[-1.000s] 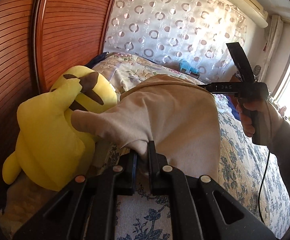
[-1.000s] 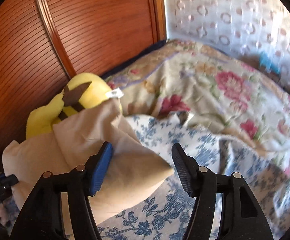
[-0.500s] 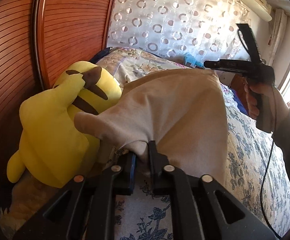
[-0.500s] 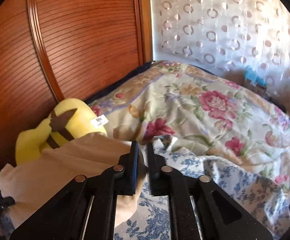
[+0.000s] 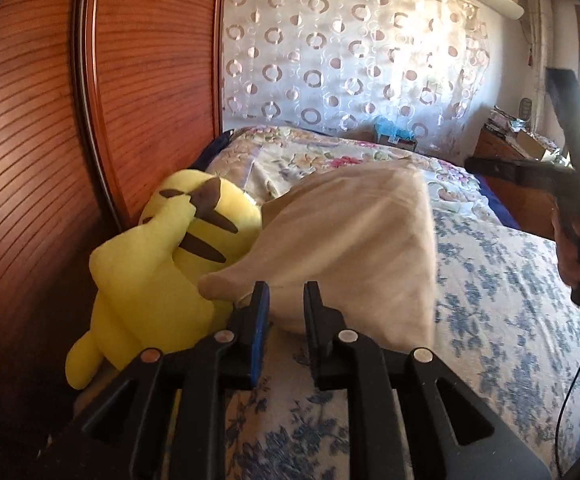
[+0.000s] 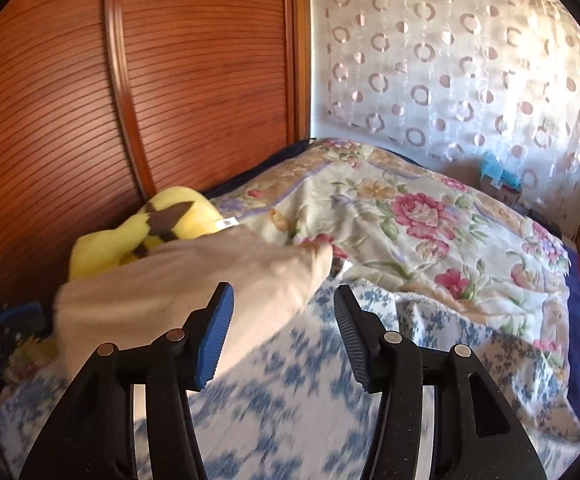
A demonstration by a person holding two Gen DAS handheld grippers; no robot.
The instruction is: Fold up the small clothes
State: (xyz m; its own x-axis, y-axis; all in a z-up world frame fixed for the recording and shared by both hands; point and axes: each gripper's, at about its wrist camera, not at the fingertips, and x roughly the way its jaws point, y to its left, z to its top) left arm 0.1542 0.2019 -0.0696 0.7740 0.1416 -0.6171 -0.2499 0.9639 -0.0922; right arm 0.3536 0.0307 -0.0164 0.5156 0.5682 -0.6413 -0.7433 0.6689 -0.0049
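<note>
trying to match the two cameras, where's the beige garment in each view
Left wrist: the beige garment fills the centre, just beyond the open left gripper.
Right wrist: it lies left of centre, behind the left finger of the open right gripper.
Shared landmark: the yellow plush toy beside the garment.

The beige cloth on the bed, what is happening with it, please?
A person with a two-finger tool in each hand is folding the beige cloth on the bed. Both tools are open now: the left tool has its fingers around the cloth's near edge, and the right tool is beside it. A yellow plush lies alongside.
</note>
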